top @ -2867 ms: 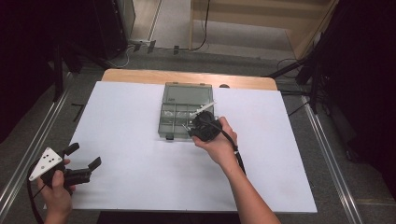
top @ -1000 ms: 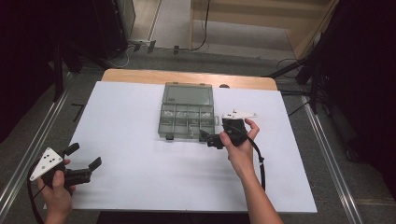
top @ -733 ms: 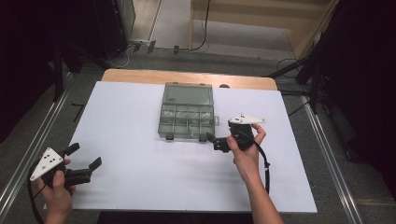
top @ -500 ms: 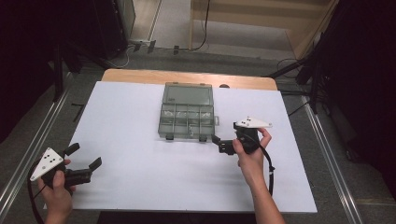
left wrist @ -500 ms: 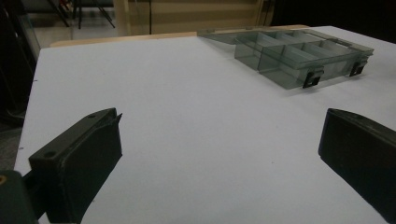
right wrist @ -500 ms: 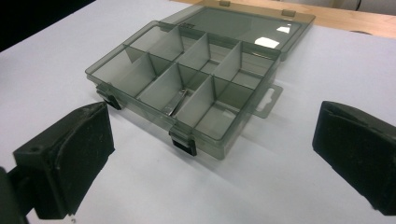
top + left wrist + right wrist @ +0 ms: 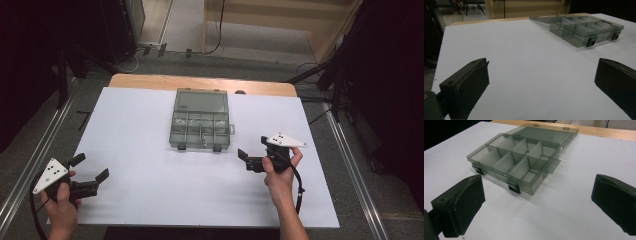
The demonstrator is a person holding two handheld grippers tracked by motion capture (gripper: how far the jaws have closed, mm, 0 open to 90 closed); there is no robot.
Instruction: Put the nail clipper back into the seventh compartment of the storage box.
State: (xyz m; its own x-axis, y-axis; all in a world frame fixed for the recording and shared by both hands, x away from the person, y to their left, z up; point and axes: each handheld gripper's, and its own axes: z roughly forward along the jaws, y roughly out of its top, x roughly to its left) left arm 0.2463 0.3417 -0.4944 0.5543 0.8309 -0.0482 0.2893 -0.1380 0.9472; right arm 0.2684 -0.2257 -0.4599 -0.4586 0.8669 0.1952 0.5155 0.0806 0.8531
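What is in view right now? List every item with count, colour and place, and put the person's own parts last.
translucent grey plastic compartment box: 1, smoky grey, lid open and lying flat behind it, far middle of the table.
black latches: 2, black, on the box's near edge.
white table cover: 1, white, over the tabletop.
wooden tabletop edge: 1, light brown, along the far side.
left gripper: 1, black, open, near left corner.
right gripper: 1, black, open, right of the box.
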